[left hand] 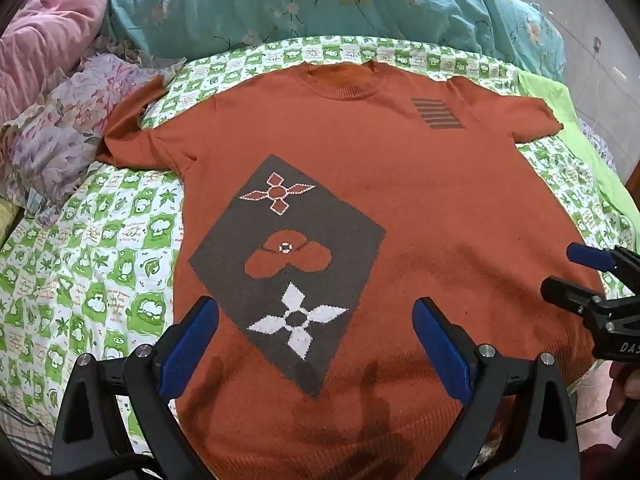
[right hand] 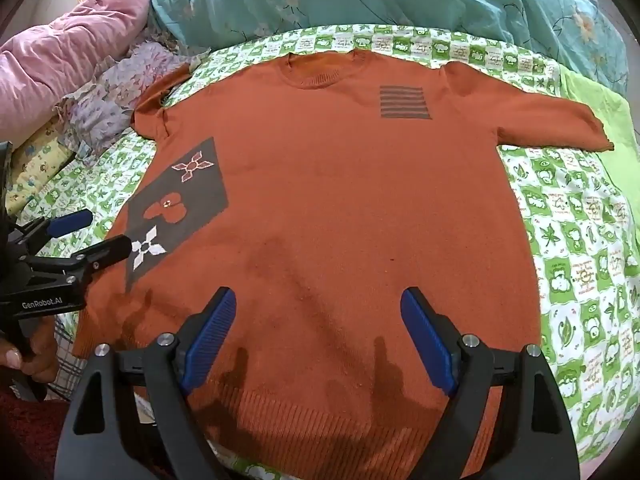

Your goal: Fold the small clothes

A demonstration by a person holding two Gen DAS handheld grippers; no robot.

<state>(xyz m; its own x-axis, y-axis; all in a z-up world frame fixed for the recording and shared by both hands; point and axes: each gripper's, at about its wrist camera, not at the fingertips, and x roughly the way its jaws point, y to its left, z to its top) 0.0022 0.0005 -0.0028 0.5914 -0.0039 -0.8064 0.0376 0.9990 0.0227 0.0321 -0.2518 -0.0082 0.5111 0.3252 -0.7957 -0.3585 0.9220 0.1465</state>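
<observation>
A rust-orange knit sweater [left hand: 420,200] lies flat and face up on the bed, collar far, hem near me, both short sleeves spread out. It has a grey diamond patch [left hand: 288,264] with flower shapes and a grey striped block near the right shoulder. It also shows in the right wrist view [right hand: 340,200]. My left gripper [left hand: 316,320] is open and empty above the lower left part of the sweater. My right gripper [right hand: 316,308] is open and empty above the hem's middle. Each gripper shows in the other's view, the right [left hand: 576,276], the left [right hand: 96,232].
The sweater rests on a green-and-white checked bedsheet [left hand: 100,272]. A teal floral quilt [left hand: 320,0] is bunched along the far side. Pink and lilac bedding [left hand: 48,80] is piled at the far left. A lime-green cloth [right hand: 600,120] lies at the right edge.
</observation>
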